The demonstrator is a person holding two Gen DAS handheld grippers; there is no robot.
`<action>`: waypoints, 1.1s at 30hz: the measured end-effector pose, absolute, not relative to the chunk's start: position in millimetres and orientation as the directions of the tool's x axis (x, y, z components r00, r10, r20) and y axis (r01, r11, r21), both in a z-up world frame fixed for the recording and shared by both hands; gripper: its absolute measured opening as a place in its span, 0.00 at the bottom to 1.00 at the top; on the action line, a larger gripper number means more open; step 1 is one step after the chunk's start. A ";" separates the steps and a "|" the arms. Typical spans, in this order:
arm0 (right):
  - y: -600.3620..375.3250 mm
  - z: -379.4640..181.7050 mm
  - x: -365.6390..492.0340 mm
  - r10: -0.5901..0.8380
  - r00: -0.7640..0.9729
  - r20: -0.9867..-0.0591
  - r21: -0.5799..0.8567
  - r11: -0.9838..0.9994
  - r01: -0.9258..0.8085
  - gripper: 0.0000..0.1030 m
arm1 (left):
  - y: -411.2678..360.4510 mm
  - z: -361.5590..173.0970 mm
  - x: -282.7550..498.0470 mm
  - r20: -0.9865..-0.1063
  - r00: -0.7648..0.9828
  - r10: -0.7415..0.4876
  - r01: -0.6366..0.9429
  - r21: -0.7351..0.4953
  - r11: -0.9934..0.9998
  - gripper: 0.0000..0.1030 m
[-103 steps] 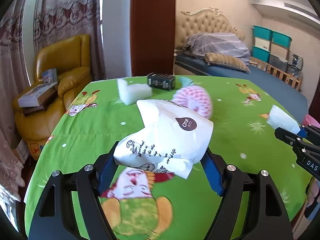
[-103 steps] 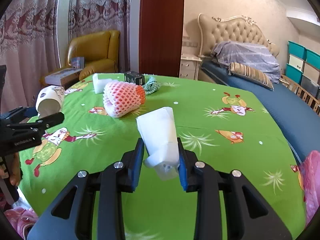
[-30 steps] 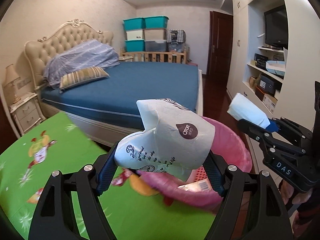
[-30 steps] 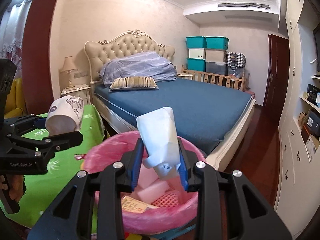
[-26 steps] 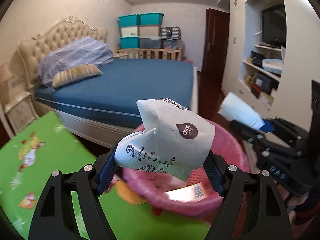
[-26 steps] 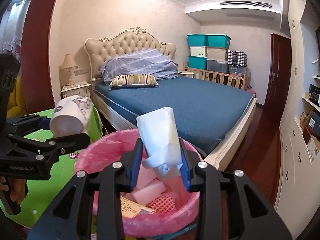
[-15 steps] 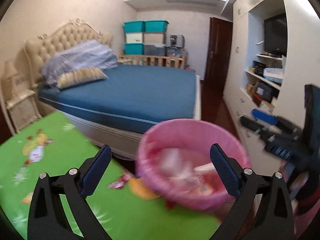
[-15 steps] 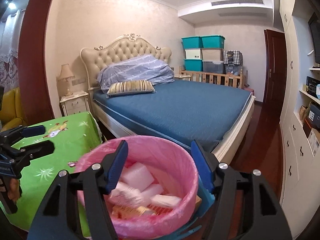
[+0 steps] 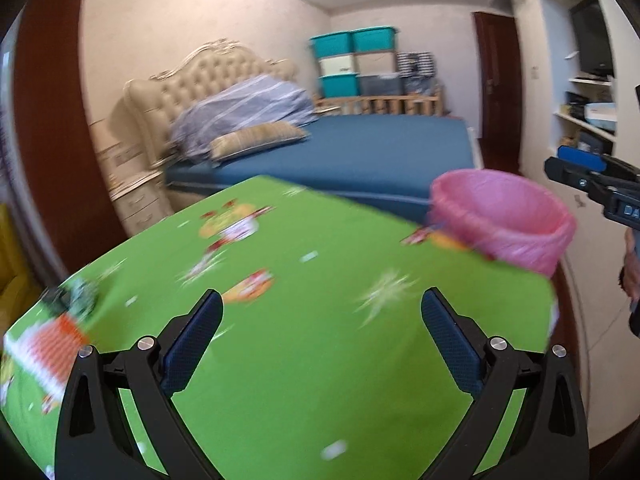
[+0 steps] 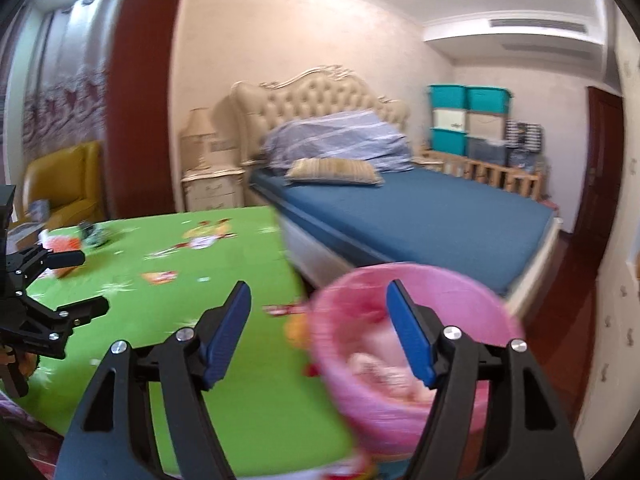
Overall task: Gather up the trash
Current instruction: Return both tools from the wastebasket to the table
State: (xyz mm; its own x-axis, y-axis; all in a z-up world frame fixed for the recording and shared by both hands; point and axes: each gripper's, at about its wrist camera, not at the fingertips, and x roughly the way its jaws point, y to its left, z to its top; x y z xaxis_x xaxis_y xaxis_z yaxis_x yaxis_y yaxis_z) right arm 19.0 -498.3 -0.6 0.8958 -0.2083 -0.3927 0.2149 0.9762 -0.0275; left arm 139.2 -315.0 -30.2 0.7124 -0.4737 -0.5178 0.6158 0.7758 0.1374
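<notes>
Both claws are spread wide with nothing between their pads. The left claw [image 9: 322,338] looks out over the green counter [image 9: 312,368]; the right claw [image 10: 318,336] straddles the counter's edge, its right pad over the pink bin [image 10: 400,344].

The bin stands off the counter's right-hand corner. It lies at about 2 o'clock from the left claw and close in at 3 to 4 o'clock from the right one. Pale scraps [image 10: 384,368] lie in it, too blurred to tell apart.

The trash not yet collected sits at the counter's far left end, well away from the bin: a red-and-white netted lump [image 9: 48,346] and a small dark item [image 9: 82,294]. In the left view the lump is at 9 o'clock and the dark item just beyond it at 10. In the right view the same lump [image 10: 64,242] and dark item [image 10: 94,236] lie far off at 10 o'clock, with the left claw [image 10: 60,284] in between. The left hand is clearly nearer. Blur hides their long axes and whether they touch, so I cannot say how the pads should be turned.

The likely next move is a swing to the left for the lump. The cloth between shows only printed cartoons and no object in the way. The main risk I see is the two claws crossing.
</notes>
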 end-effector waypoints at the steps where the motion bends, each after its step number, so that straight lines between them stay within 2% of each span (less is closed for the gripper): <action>1: -485.2 -3.9 27.4 -0.183 0.896 -0.404 -0.019 0.981 0.192 0.68 | -300.4 -31.8 141.6 -0.522 0.722 -0.455 0.597 0.137 0.790 0.92; 11: -331.6 -43.9 106.3 0.023 0.853 -0.522 -0.013 0.999 -0.035 0.68 | -150.4 -24.1 155.4 -0.495 0.833 -0.248 0.347 0.118 0.930 0.92; 15: -280.8 -41.7 121.5 0.074 0.852 -0.519 -0.037 0.993 -0.108 0.68 | -88.4 -23.2 158.8 -0.480 0.870 -0.109 0.202 0.147 0.968 0.92; 21: -239.6 -28.0 152.3 0.125 0.846 -0.518 -0.038 0.985 -0.169 0.68 | -14.9 -19.7 169.0 -0.487 0.873 0.005 0.061 0.120 0.991 0.92; 26: -225.8 -24.8 202.0 0.147 0.829 -0.539 -0.012 0.983 -0.182 0.68 | 19.9 -9.2 184.0 -0.489 0.872 0.038 -0.005 0.070 0.998 0.92; 29: -224.8 -26.8 236.8 0.151 0.818 -0.555 0.006 0.984 -0.178 0.68 | 28.8 -7.6 200.8 -0.494 0.866 0.072 -0.033 0.088 0.996 0.92; 33: -217.2 -35.2 285.7 0.156 0.799 -0.581 0.010 0.983 -0.185 0.62 | 35.8 -5.0 231.7 -0.525 0.848 0.067 -0.041 0.062 0.997 0.92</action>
